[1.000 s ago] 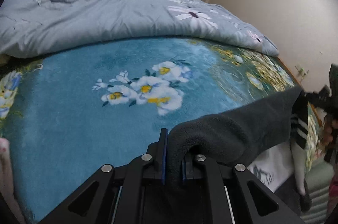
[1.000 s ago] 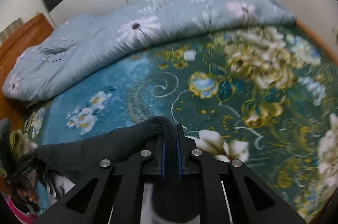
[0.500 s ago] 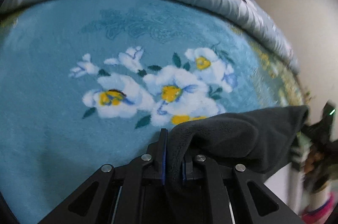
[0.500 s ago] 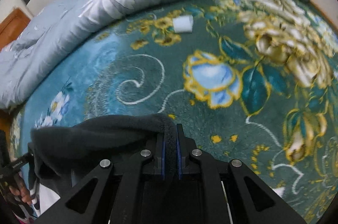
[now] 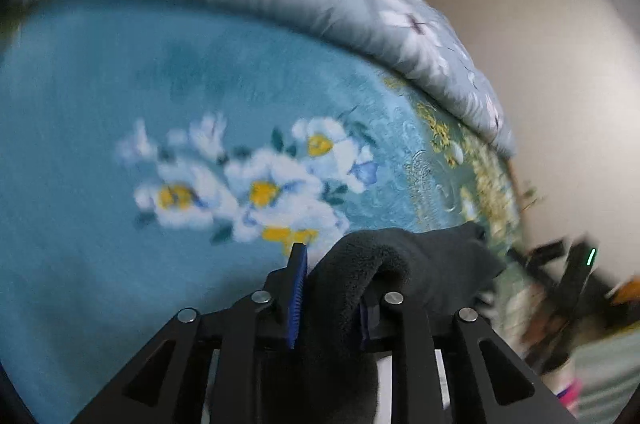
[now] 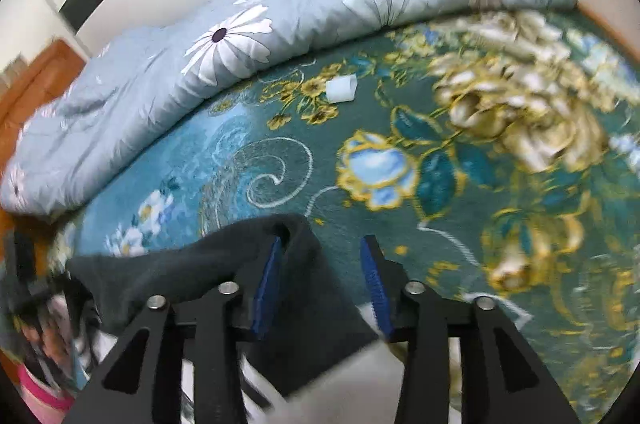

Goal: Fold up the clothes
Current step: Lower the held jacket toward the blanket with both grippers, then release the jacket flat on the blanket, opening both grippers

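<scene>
Now the right gripper [image 6: 320, 260] has sprung wide open, dropping the dark fleece garment [image 6: 208, 264] onto the floral blanket [image 6: 440, 183], while the left gripper [image 5: 332, 280], slightly parted vs. 0.5 s ago, still pinches it.

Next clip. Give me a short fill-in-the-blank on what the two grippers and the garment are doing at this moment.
1. The right gripper has its jaws ____.
2. The dark grey garment lies between the jaws of the ____ gripper.
3. Under the garment lies a ____ blanket with flowers.

Missing words: open; left; teal
</scene>
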The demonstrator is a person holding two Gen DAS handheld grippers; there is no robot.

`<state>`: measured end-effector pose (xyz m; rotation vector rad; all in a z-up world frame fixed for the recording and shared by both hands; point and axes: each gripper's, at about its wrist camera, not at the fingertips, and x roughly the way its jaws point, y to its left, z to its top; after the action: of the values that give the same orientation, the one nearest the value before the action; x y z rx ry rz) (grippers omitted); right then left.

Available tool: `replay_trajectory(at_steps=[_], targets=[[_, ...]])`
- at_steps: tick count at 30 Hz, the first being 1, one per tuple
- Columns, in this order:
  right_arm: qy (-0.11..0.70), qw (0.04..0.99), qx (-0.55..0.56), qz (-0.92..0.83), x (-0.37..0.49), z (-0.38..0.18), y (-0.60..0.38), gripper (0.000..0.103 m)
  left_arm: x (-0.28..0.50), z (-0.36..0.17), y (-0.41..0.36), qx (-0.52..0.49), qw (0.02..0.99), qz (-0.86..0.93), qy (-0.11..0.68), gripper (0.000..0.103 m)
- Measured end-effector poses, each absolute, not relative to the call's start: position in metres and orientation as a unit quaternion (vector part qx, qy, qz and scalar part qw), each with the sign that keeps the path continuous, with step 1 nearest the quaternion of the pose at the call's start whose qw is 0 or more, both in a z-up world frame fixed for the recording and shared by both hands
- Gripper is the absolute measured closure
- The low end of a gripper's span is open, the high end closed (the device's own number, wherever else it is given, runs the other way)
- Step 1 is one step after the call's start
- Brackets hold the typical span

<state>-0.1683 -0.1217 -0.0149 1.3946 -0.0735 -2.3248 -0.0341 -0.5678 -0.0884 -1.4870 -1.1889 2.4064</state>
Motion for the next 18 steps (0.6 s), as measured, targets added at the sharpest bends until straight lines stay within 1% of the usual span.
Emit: replay_trajectory(at_steps=[2, 4, 5, 7, 8, 11, 12, 13, 14, 18], targets=[[-0.013, 0.221, 0.497, -0.839, -0.155, -0.007, -0.117, 0.058, -0.032, -0.099, -0.573, -0.488, 0.036, 0.770, -0.410, 0.078], [-0.017, 0.241, 0.495, -0.835, -0.138, -0.004, -0.113, 0.058, -0.026, -0.099, -0.572, -0.488, 0.062, 0.765, -0.415, 0.071], [-0.017, 0.253, 0.496, -0.831, -0.128, -0.003, -0.111, 0.057, -0.021, -0.093, -0.569, -0.488, 0.067, 0.772, -0.401, 0.068], [-0.004, 0.273, 0.495, -0.825, -0.107, -0.003, -0.110, 0.057, -0.009, -0.075, -0.563, -0.487, 0.064, 0.799, -0.346, 0.045], [0.012, 0.280, 0.489, -0.826, -0.095, -0.003, -0.110, 0.057, -0.001, -0.063, -0.559, -0.485, 0.059, 0.814, -0.313, 0.042], [0.046, 0.287, 0.469, -0.834, -0.066, -0.001, -0.110, 0.057, 0.023, -0.031, -0.550, -0.465, 0.014, 0.856, -0.225, 0.041], [0.043, 0.292, 0.467, -0.834, -0.059, -0.001, -0.108, 0.057, 0.031, -0.021, -0.542, -0.454, 0.004, 0.870, -0.194, 0.038], [0.038, 0.298, 0.466, -0.832, -0.052, -0.001, -0.107, 0.056, 0.036, -0.015, -0.528, -0.445, 0.006, 0.881, -0.160, 0.033], [0.033, 0.303, 0.468, -0.829, -0.046, -0.002, -0.107, 0.056, 0.039, -0.010, -0.513, -0.439, 0.010, 0.890, -0.125, 0.032], [0.029, 0.315, 0.475, -0.821, -0.023, -0.009, -0.105, 0.055, 0.029, -0.027, -0.435, -0.459, 0.028, 0.887, 0.055, 0.031]])
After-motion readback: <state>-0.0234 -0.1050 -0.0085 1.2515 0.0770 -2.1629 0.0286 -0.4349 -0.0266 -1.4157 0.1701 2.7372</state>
